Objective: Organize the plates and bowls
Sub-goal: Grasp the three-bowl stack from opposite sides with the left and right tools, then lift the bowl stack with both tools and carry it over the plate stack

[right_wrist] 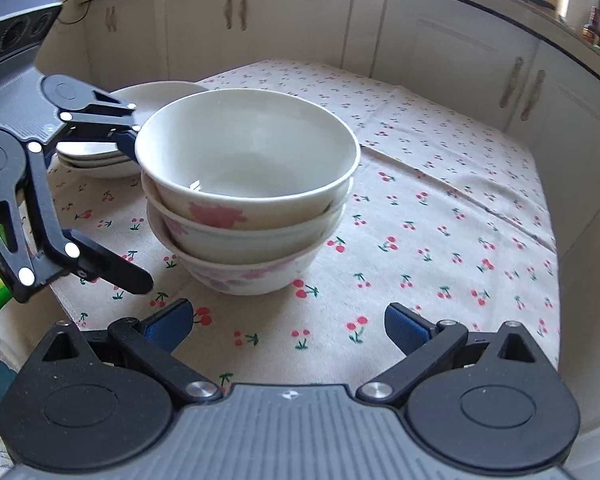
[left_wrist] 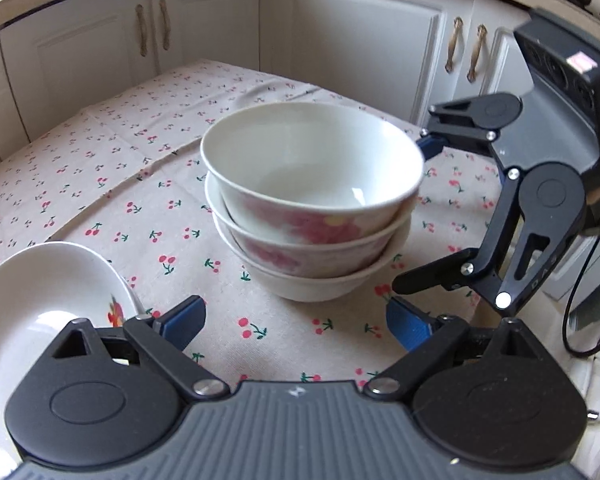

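Currently: three nested white ceramic bowls with pink flowers [left_wrist: 312, 200] | glazed, slippery, fragile, heavy; pinch rim | left gripper [left_wrist: 296, 326], right gripper [right_wrist: 288, 322] fingers spread, empty

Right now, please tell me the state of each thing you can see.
Bowls: three nested, upright, empty.
Plates: stacked beside the bowls.
Left tongs: open, holding nothing.
Right tongs: open, holding nothing.
Cabinet doors: closed.
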The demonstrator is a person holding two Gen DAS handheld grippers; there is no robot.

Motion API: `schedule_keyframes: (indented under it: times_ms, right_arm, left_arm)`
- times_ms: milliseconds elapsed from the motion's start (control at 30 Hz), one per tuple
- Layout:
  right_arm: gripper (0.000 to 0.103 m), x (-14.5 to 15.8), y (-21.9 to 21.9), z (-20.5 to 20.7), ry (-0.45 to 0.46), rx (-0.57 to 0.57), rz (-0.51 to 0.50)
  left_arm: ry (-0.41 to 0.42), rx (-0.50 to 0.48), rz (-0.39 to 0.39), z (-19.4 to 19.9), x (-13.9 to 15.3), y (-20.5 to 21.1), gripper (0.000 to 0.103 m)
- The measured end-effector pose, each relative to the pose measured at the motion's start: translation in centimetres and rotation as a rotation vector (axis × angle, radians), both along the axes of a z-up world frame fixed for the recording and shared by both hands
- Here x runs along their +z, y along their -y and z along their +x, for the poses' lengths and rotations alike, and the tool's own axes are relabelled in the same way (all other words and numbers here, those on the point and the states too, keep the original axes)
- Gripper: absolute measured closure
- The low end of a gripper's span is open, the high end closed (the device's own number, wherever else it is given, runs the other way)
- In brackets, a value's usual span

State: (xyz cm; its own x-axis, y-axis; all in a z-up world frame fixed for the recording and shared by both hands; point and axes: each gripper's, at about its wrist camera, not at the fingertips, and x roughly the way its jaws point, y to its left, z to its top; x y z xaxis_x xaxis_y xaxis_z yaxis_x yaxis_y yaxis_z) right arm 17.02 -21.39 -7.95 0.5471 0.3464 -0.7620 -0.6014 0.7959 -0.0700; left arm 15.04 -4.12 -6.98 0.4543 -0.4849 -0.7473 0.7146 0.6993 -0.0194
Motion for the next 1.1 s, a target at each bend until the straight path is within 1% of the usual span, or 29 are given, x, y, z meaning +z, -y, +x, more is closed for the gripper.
schedule_keyframes:
  times_ms: [200,367,467,567,633,700,767,967,1100]
  right_arm:
    - [0.000,-0.4,-0.8,1.7,-0.012,0.068,0.000]
    - [0.001,-0.1,-1.1,2.7,-0.003,0.169,-0.008]
    - [0.004,0.0,-1.3,3.1,0.002,0.247,-0.023]
    - [0.010,0.2,-1.4,3.6,-0.011,0.323,-0.026]
    - [0.011,0.3,-1.5,4.0,-0.027,0.362,-0.027]
    - [0.011,0.4,-1.6,4.4,-0.044,0.390,-0.027]
    - [0.014,0.5,-1.6,4.8,-0.062,0.417,-0.026]
    - [0.015,0.8,-1.7,5.8,-0.102,0.469,-0.018]
    - [0.015,1.0,-1.4,6.2,-0.117,0.476,-0.004]
  left_arm:
    - [0.013,-0.061,0.029,1.0,-0.2,0.5,0.007]
    - [-0.002,-0.124,0.038,2.4,0.0,0.5,0.009]
    - [-0.007,-0.198,0.052,3.1,0.1,0.8,0.010]
    - [-0.015,-0.278,0.064,3.6,0.2,1.1,0.015]
    - [-0.028,-0.323,0.062,3.9,0.2,1.2,0.017]
    - [-0.048,-0.355,0.056,4.3,0.2,1.2,0.023]
    - [-0.066,-0.390,0.044,4.7,0.3,1.1,0.025]
    - [-0.097,-0.427,0.030,5.7,0.3,0.9,0.025]
    - [-0.109,-0.424,0.029,6.0,0.2,1.0,0.025]
